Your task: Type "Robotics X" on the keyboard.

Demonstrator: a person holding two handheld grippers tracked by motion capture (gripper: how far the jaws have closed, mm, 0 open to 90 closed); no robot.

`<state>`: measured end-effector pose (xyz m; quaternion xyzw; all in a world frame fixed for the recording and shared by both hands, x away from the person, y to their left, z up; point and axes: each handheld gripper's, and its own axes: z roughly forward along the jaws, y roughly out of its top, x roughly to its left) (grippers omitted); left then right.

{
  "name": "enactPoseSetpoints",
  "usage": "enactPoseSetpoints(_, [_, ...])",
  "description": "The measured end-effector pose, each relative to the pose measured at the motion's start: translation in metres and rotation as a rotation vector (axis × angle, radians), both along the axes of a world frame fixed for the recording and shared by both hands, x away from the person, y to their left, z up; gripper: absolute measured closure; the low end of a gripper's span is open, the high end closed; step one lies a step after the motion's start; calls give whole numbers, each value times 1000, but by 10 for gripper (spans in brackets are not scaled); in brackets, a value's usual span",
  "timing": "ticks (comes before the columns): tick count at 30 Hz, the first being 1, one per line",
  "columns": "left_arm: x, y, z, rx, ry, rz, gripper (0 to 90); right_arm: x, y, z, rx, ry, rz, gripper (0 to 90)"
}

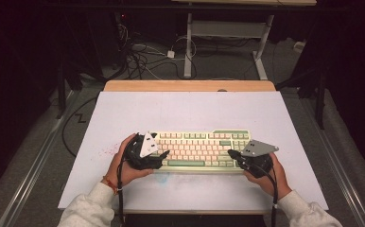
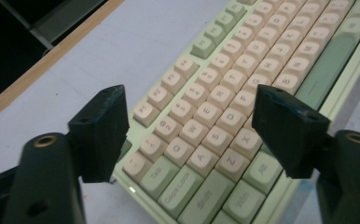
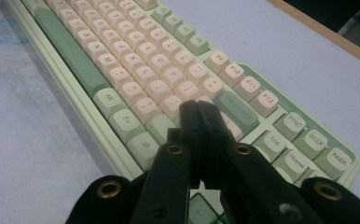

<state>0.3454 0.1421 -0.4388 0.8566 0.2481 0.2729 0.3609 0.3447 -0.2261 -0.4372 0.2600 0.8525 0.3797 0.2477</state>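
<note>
A white table [image 1: 190,109] carries a pale green mechanical keyboard [image 1: 202,150] with cream keycaps, lying near the person's edge, its long side running left to right. The left gripper [image 1: 162,155] hovers over the keyboard's left end with its jaws spread apart and nothing between them; in the left gripper view they frame the letter keys [image 2: 215,122] above Tab and Caps Lock. The right gripper [image 1: 231,153] sits at the right end, jaws pressed together and empty, tip over the keys beside the green Enter key [image 3: 236,110]. To press keys cleanly, I would judge that the closed right tip should come straight down on one keycap, while the left closes first, so it strikes no neighbours.
</note>
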Motion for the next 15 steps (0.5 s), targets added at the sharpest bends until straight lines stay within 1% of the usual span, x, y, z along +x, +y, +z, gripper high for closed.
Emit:
enactPoseSetpoints(2, [-4, 5, -3, -2, -11, 11, 218, 1, 1, 2, 2, -4, 3, 900])
enactPoseSetpoints(5, [-11, 14, -8, -9, -4, 28, 193, 2, 4, 4, 3, -2, 6, 900])
enactPoseSetpoints(6, [-13, 17, -10, -3, 2, 32, 190, 3, 5, 5, 4, -5, 8, 900])
enactPoseSetpoints(8, [-19, 21, -14, 25, -16, 44, 185, 4, 7, 5, -2, -5, 13, 900])
enactPoseSetpoints(9, [-21, 24, -16, 21, -16, 52, 184, 4, 9, 5, -5, -3, 16, 900])
enactPoseSetpoints(10, [-24, 30, -20, 11, -2, 62, 189, 7, 12, 5, -4, 1, 19, 900])
enactPoseSetpoints(11, [-24, 30, -20, 11, -2, 62, 191, 7, 12, 5, -4, 1, 19, 900])
enactPoseSetpoints(14, [-29, 37, -26, 23, 15, 74, 191, 14, 23, 6, -6, 3, 36, 900])
enactPoseSetpoints(15, [-30, 39, -28, 26, 23, 79, 191, 14, 23, 6, -6, 3, 36, 900])
